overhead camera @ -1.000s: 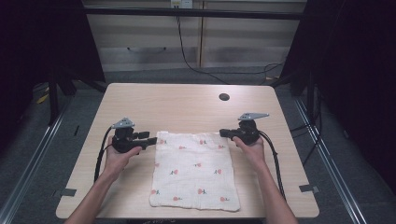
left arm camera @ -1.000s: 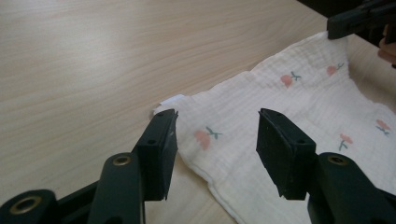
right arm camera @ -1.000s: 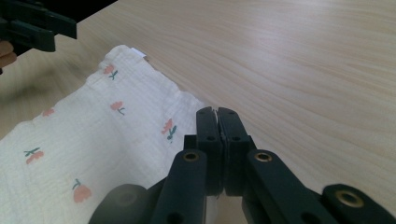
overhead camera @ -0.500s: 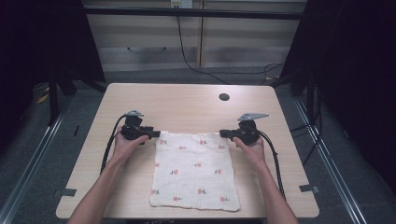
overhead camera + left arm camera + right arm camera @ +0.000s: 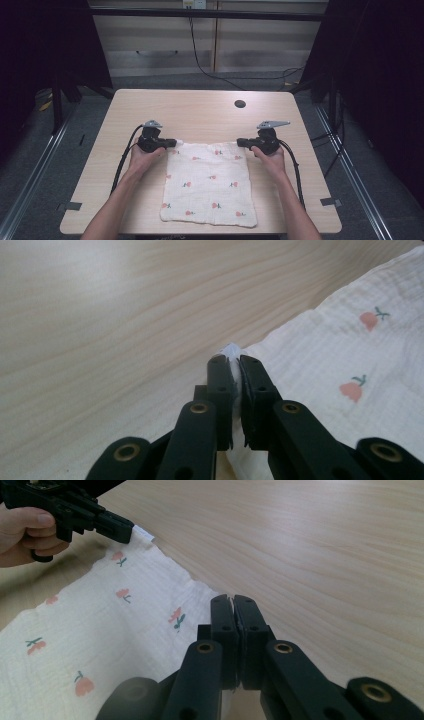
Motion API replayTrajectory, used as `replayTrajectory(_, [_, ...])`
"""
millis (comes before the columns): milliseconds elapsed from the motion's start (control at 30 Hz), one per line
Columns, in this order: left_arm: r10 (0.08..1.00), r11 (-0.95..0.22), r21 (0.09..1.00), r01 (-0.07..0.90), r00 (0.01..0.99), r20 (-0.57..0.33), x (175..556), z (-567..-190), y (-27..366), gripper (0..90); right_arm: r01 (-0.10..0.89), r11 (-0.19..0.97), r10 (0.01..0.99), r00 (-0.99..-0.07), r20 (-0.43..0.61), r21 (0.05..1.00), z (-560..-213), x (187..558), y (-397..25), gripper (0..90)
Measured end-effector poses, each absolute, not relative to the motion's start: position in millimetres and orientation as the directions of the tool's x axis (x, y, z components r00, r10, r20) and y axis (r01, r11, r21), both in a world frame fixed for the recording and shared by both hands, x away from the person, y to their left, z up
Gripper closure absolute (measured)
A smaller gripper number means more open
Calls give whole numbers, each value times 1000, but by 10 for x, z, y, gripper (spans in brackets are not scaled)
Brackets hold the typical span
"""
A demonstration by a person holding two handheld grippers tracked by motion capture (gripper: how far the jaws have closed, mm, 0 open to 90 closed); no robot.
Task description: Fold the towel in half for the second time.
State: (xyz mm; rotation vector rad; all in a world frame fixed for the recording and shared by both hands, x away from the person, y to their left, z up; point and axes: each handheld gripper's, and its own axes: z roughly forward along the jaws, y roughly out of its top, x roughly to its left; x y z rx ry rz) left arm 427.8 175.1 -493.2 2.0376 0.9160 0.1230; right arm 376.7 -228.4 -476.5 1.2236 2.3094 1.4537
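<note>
A white cloth [image 5: 210,182] printed with small red flowers lies flat on the wooden table [image 5: 200,110]. My left gripper [image 5: 172,143] is at its far left corner, shut on it. In the left gripper view a bit of white fabric shows pinched between the jaws of that gripper [image 5: 234,360], and the cloth [image 5: 350,350] spreads to the right. My right gripper [image 5: 241,142] is at the far right corner. In the right gripper view, the gripper [image 5: 232,600] is shut where the cloth [image 5: 100,630] ends. The left gripper [image 5: 125,530] shows farther off, holding its corner.
A round cable hole [image 5: 240,104] sits in the table's far right part. Black cables trail from both grippers toward the near edge. Bare wood lies beyond the cloth and on both sides. Cabinets stand behind the table.
My left gripper has moved right and slightly forward to the cloth's far left corner and shut on it. The right gripper has stayed at its corner.
</note>
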Motion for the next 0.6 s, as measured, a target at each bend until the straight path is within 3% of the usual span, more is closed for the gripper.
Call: replayTrajectory(600, [593,-261,855,448,773,-224,4229,-4234,1821,848,497,176,715,-658,237,850,-4276,3850,-2386,888])
